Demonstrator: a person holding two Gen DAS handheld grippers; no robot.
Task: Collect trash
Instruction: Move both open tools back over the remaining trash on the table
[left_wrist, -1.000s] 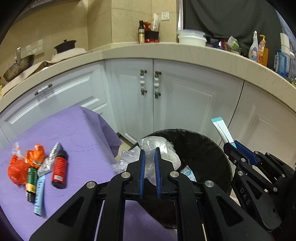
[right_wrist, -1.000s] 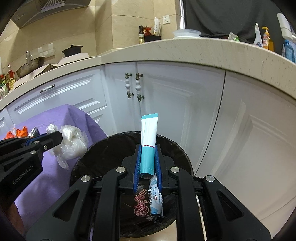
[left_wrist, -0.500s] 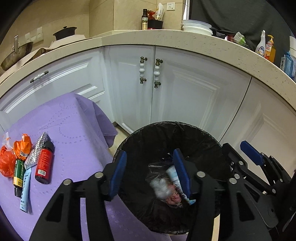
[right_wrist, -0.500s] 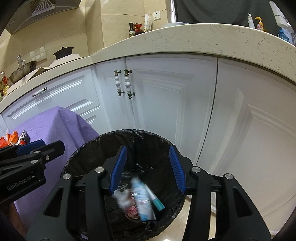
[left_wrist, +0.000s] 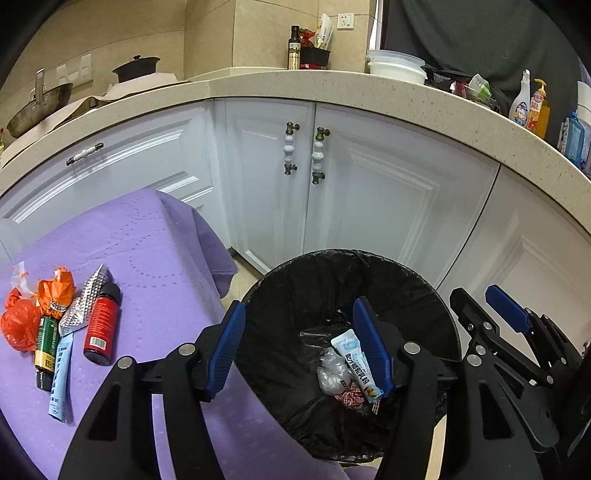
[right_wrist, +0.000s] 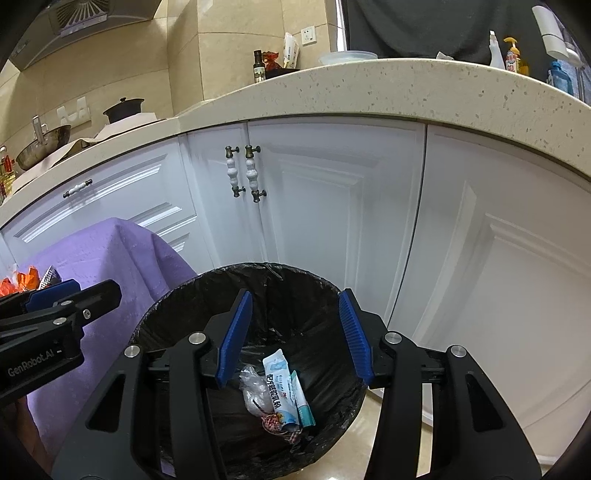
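Observation:
A black-lined trash bin (left_wrist: 424, 295) (right_wrist: 177, 299) stands on the floor before white cabinets. Inside lie a clear crumpled plastic bag (left_wrist: 332, 374) (right_wrist: 255, 387), a white-blue sachet (left_wrist: 351, 354) (right_wrist: 280, 384), a teal-capped tube (right_wrist: 301, 398) and a red-checked wrapper (left_wrist: 351, 393). My left gripper (left_wrist: 301, 350) is open and empty above the bin. My right gripper (right_wrist: 293, 332) is open and empty above the bin. On the purple-covered table (left_wrist: 147, 258) lie a red can (left_wrist: 101, 325), a green bottle (left_wrist: 46, 347), orange wrappers (left_wrist: 22, 325), a silver foil pack (left_wrist: 83, 302) and a blue sachet (left_wrist: 61, 380).
White cabinet doors with knobbed handles (left_wrist: 303, 155) stand behind the bin. The counter (left_wrist: 369, 85) above holds bottles, bowls, a pot and a wok. Beige floor (right_wrist: 388, 435) shows right of the bin. The purple cloth hangs over the table edge (right_wrist: 110, 258) beside the bin.
Both grippers opened over the bin. The plastic bag dropped from my left gripper and the tube from my right; both now lie still in the bin.

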